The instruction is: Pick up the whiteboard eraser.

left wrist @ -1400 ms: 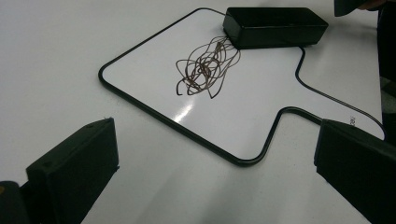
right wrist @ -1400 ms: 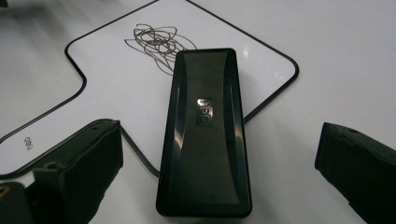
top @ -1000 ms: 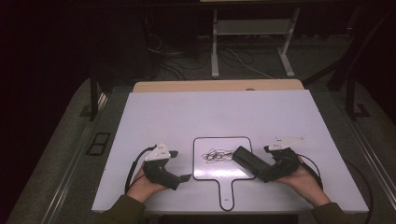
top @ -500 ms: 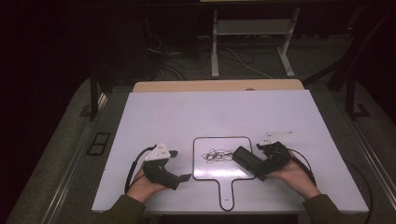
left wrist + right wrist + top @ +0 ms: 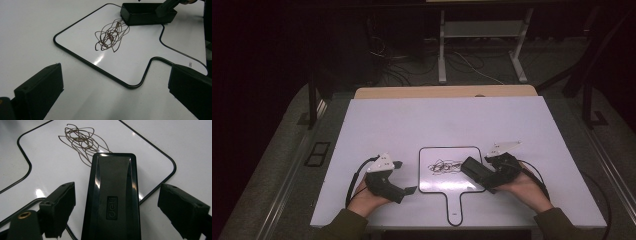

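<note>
Left gripper [image 5: 408,177] is seen at lower left of the high view, resting on the white table [image 5: 377,120], held by the left hand [image 5: 367,197]. Its jaws are spread wide in the left gripper view, nothing between them; bare table and the edge of the small whiteboard [image 5: 140,60] are seen in the gap.

The handled whiteboard [image 5: 432,182] is placed at lower centre of the high view, handle toward the bottom edge. A brown scribble [image 5: 446,166] is drawn on its upper half.

The black eraser [image 5: 476,170] is found at the right edge of the whiteboard, lying flat, its near end just beside the scribble [image 5: 82,141]. In the right gripper view the eraser [image 5: 112,200] is framed between the two jaws of the right gripper [image 5: 115,216]; the jaws have just been closing, but a gap is still visible on each side, so the eraser is not yet pinched. Right hand [image 5: 524,187] is seen at lower right of the high view.
</note>
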`<move>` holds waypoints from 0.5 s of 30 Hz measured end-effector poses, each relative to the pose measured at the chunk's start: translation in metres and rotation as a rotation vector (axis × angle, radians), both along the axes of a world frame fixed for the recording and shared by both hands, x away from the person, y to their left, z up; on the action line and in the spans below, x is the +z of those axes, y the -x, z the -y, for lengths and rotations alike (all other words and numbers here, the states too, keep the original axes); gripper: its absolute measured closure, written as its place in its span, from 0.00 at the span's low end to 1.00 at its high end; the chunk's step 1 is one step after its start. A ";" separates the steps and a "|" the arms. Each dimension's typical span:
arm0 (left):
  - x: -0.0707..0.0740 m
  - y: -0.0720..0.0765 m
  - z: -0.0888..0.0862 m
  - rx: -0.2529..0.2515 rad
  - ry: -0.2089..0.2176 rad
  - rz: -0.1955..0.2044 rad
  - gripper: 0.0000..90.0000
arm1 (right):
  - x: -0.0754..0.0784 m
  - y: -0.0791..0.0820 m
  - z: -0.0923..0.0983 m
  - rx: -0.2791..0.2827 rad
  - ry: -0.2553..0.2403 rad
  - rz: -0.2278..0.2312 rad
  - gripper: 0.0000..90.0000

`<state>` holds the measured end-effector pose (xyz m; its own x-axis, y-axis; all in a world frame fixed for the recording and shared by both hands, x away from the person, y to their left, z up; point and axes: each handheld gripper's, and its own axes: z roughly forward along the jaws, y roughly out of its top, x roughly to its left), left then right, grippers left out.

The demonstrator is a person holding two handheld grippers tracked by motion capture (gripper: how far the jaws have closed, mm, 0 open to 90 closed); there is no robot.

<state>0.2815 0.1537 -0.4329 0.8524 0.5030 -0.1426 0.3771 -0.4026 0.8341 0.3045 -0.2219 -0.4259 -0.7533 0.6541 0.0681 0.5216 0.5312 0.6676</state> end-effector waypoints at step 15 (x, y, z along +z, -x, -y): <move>0.000 0.000 0.000 -0.002 0.000 -0.001 0.00 | -0.004 0.001 -0.004 0.003 0.054 -0.027 0.28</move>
